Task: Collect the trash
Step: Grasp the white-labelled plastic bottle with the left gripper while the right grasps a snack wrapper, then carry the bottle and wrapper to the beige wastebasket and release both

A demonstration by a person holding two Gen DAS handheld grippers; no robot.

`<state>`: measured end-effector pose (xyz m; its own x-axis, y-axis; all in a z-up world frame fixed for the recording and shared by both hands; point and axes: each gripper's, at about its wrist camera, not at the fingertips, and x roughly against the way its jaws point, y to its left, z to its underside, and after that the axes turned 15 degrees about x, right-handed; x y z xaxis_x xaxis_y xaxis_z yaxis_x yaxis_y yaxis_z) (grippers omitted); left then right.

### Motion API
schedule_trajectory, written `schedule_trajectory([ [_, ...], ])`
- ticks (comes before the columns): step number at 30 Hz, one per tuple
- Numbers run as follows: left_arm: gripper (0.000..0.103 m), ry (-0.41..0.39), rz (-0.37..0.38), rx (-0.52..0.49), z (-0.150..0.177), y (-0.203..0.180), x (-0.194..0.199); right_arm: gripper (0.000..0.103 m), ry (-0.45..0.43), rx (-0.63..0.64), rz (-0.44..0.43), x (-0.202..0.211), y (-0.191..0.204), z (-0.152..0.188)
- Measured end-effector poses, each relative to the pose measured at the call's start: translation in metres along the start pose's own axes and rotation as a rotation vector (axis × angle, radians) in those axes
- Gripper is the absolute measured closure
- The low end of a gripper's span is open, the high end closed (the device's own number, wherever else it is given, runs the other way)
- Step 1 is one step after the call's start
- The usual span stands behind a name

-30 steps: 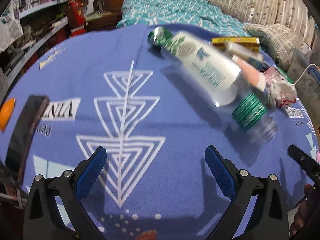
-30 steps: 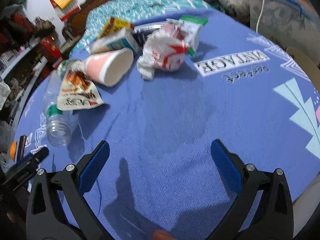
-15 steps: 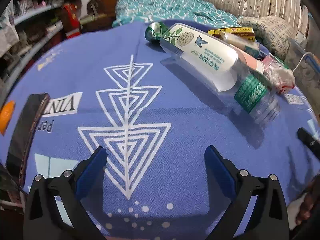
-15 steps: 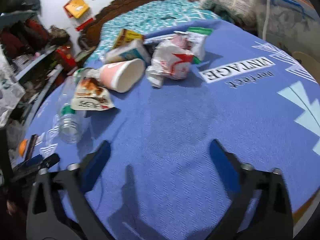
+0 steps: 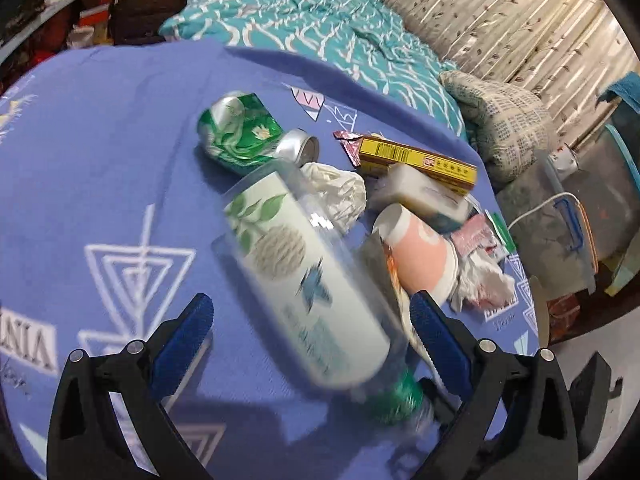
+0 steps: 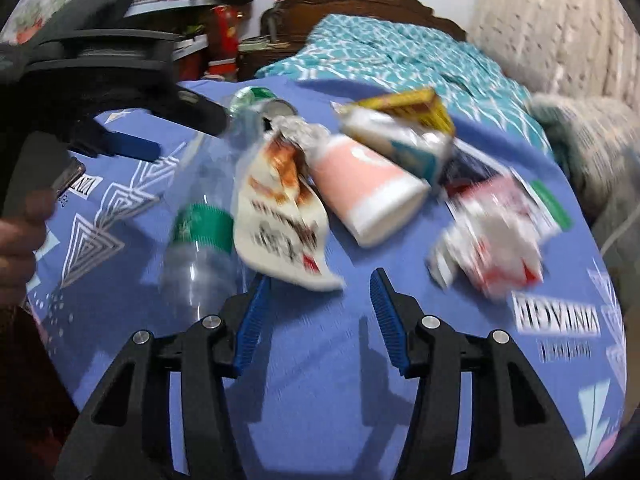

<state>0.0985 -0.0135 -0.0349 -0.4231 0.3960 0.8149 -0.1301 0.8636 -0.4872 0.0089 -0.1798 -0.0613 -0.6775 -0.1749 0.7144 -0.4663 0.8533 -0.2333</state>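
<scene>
A clear plastic bottle (image 5: 304,280) with a white leaf label and a green band lies on the blue tablecloth (image 5: 100,152), its cap end between the fingers of my open left gripper (image 5: 308,320). The bottle also shows in the right wrist view (image 6: 200,236). My right gripper (image 6: 316,312) is open, narrower than before, just in front of a white printed snack wrapper (image 6: 280,216). Behind lie a pink paper cup (image 6: 368,192), a crushed green can (image 5: 240,132), a yellow box (image 5: 420,160) and crumpled white-red wrappers (image 6: 496,240).
A crumpled white tissue (image 5: 336,192) lies by the bottle's base. A dark phone (image 6: 44,168) lies at the table's left edge. A teal bed (image 5: 300,16) stands behind the table. A grey bin (image 5: 580,216) with a white cable stands to the right.
My left gripper has moved forward and right, so the bottle now lies between its fingers. My right gripper has moved toward the snack wrapper and its fingers have come closer together.
</scene>
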Motion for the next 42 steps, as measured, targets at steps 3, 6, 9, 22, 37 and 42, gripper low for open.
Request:
schedule_trajectory([
  [3, 0.027, 0.026, -0.035, 0.016, -0.002, 0.0, -0.019, 0.084, -0.018, -0.003, -0.038, -0.004, -0.001, -0.005],
  [6, 0.032, 0.012, -0.012, 0.001, 0.005, 0.002, -0.013, 0.091, -0.081, -0.059, -0.097, 0.012, -0.003, 0.003],
  [9, 0.034, -0.028, -0.021, -0.056, 0.019, 0.009, 0.002, 0.091, -0.144, -0.148, -0.198, 0.033, -0.01, 0.025],
  [22, 0.038, -0.081, 0.041, -0.311, 0.081, -0.011, 0.036, 0.07, -0.154, -0.451, -0.211, 0.078, -0.05, 0.107],
  [37, 0.039, -0.121, 0.049, -0.198, 0.074, 0.028, 0.061, 0.027, -0.052, -0.095, -0.355, -0.003, 0.0, 0.003],
  [42, 0.039, -0.115, 0.053, -0.174, 0.071, 0.038, 0.063, 0.047, 0.036, -0.167, -0.401, -0.045, -0.012, -0.004],
])
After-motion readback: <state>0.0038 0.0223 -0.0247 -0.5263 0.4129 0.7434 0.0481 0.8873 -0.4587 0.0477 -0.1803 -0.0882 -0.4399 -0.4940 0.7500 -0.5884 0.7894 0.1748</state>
